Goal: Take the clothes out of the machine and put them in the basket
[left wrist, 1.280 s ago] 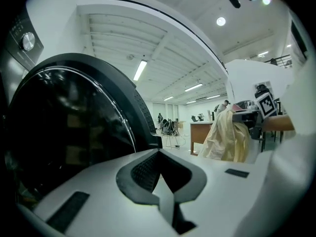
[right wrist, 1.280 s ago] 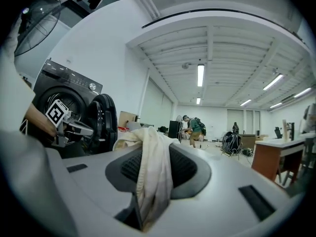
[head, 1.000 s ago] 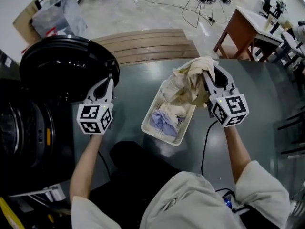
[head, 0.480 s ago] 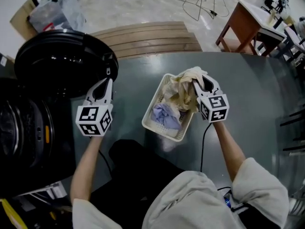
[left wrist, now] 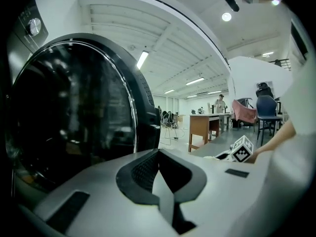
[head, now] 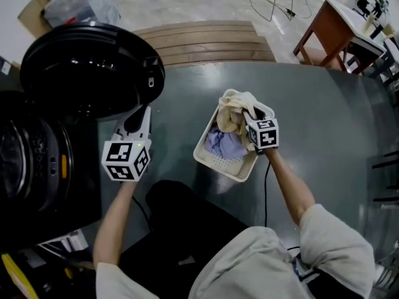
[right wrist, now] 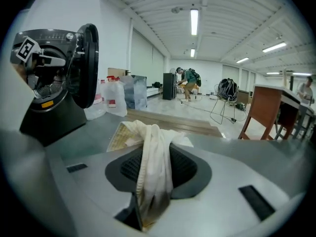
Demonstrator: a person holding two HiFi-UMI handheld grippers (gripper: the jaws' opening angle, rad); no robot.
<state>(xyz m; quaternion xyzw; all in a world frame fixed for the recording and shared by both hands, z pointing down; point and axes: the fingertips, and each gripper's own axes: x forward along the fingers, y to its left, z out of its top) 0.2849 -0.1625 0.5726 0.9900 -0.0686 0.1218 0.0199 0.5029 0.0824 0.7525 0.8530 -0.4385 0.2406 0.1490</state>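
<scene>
My right gripper (head: 252, 114) is shut on a cream garment (head: 235, 106) and holds it low over the far end of the white slatted basket (head: 216, 161). A lavender cloth (head: 223, 144) lies in the basket. In the right gripper view the cream garment (right wrist: 154, 154) runs up between the jaws of my right gripper (right wrist: 150, 184) and drapes onto the basket rim (right wrist: 113, 138). My left gripper (head: 136, 118) is shut with nothing in it, hovering beside the washing machine's open round door (head: 87, 67). The left gripper (left wrist: 163, 184) faces that door (left wrist: 74, 117).
The dark drum opening (head: 22, 161) is at the far left. Wooden slats (head: 206, 39) lie beyond the grey mat (head: 324, 117). A brown desk (head: 330, 23) stands at the upper right, and a plastic bag (head: 78, 2) sits at the upper left.
My right gripper has sunk with the cream garment from above the basket down into it. The left gripper has dropped only a little beside the door.
</scene>
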